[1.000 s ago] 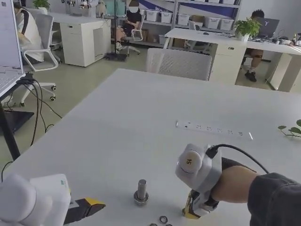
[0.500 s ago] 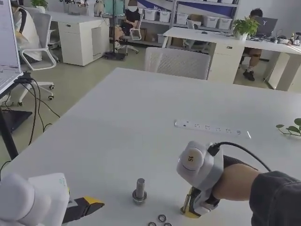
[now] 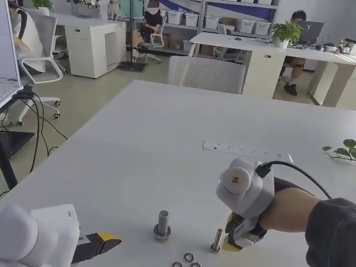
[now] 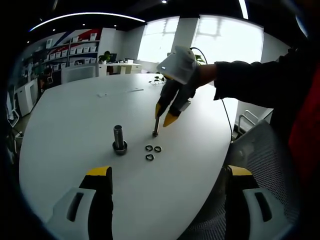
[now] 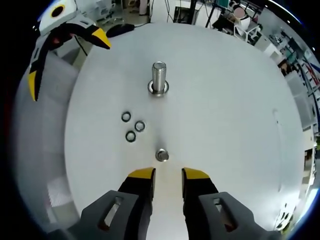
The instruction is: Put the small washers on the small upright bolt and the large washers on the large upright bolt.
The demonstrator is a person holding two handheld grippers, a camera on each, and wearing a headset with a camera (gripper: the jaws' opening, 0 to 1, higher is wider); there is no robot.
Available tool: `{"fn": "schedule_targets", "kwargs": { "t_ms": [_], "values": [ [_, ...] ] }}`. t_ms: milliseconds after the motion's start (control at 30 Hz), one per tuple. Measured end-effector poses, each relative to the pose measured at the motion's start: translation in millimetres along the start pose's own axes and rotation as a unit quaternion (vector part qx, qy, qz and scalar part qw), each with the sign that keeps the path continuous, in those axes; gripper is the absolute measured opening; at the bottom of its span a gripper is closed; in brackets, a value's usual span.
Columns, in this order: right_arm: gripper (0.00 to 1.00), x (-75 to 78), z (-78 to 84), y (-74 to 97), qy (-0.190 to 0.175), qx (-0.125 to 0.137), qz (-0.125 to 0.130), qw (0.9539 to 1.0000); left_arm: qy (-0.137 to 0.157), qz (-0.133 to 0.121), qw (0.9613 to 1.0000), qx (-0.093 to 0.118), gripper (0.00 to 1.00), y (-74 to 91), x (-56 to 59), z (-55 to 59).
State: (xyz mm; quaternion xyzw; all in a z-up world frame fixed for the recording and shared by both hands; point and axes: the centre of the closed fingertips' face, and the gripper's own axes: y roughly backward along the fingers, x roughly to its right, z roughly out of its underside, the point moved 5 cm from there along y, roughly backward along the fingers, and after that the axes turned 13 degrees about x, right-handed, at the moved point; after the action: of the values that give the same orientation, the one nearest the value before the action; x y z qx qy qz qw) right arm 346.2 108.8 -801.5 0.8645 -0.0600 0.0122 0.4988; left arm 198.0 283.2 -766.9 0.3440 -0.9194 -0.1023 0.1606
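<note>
The small upright steel bolt (image 5: pixel 161 155) stands on the white surface (image 5: pixel 225 100) just ahead of our right hand-held gripper (image 5: pixel 168 174), whose jaws are narrowly apart and empty. Three small steel ring washers (image 5: pixel 140 126) lie near it. We judge it best to draw back without toppling it, then pinch one washer by its rim.

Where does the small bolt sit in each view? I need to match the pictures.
Head view: small bolt near the bottom edge, right of centre.
Left gripper view: near centre, standing upright.
Right gripper view: below centre, seen end-on.
Landmark: the large bolt, with loose washers near both.
</note>
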Motion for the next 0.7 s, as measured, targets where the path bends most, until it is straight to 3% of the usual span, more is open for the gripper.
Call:
{"fn": "schedule_targets", "kwargs": {
  "t_ms": [400,700],
  "values": [
    [0.23,-14.6,9.6,7.6,-0.007,0.0,0.002,1.0,-0.002,0.004,1.0,0.0,0.94,-1.4,1.4,-1.1],
    [0.24,-30.4,5.0,11.3,-0.004,0.009,-0.004,0.9999,-0.004,0.006,1.0,0.002,0.94,-1.6,1.9,-1.6]
  ]
}}
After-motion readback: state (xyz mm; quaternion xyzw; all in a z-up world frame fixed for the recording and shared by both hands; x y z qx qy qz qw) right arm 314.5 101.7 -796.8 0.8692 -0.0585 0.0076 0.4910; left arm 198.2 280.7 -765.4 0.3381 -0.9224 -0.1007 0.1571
